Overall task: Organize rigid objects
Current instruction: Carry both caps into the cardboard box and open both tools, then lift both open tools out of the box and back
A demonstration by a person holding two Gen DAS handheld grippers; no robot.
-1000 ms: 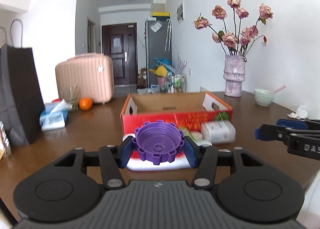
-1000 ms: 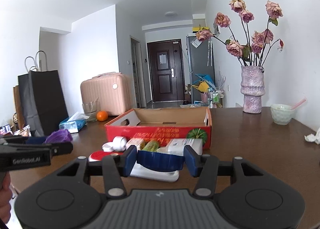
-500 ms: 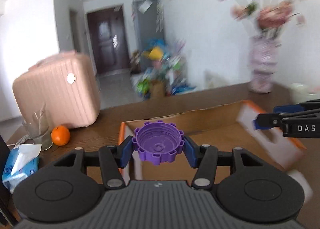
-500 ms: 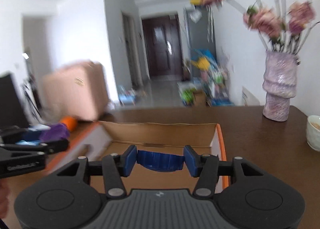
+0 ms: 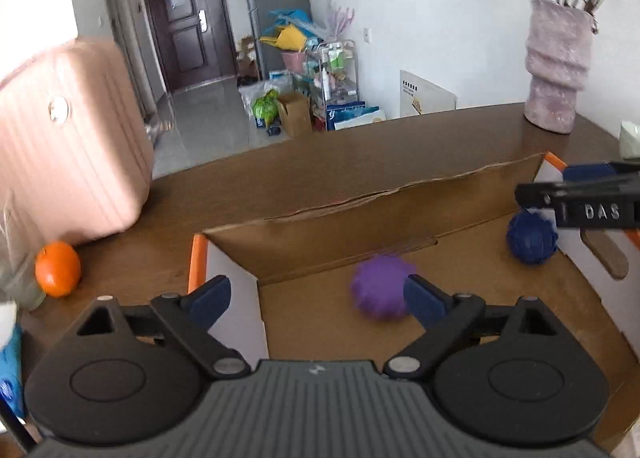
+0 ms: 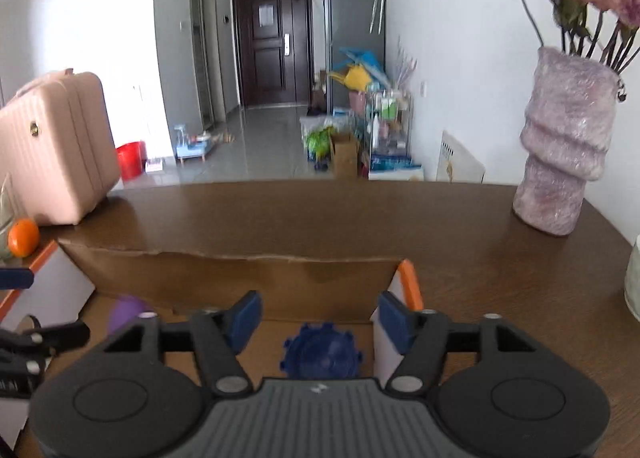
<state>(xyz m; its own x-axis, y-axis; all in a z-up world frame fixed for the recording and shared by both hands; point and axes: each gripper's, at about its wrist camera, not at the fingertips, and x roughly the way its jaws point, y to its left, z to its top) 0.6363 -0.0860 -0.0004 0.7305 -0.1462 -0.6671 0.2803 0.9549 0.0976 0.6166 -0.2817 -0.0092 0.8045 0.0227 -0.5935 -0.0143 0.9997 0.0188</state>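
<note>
My left tongs (image 5: 316, 294) have just been opening and stand spread wide over the cardboard box (image 5: 344, 218), nothing pinched. The purple cap (image 5: 382, 286), blurred, is loose inside the box, just at the inner edge of my right-hand pad at about two o'clock from the tongs' middle. My right tongs (image 6: 320, 318) have also just been opening; they are spread, and the blue cap (image 6: 322, 352) lies on the box floor between and below the pads, touching neither. In the left view those right tongs come in at three o'clock, and I read "DAS" on their side; the rest is cut off. Beyond the box on the brown surface (image 6: 320, 218), an orange (image 5: 57, 268) sits at nine o'clock beside a pink suitcase (image 5: 68, 138), and a mauve vase (image 6: 564, 146) of roses stands at two o'clock. Farther off, a dark door (image 6: 272, 38).
</note>
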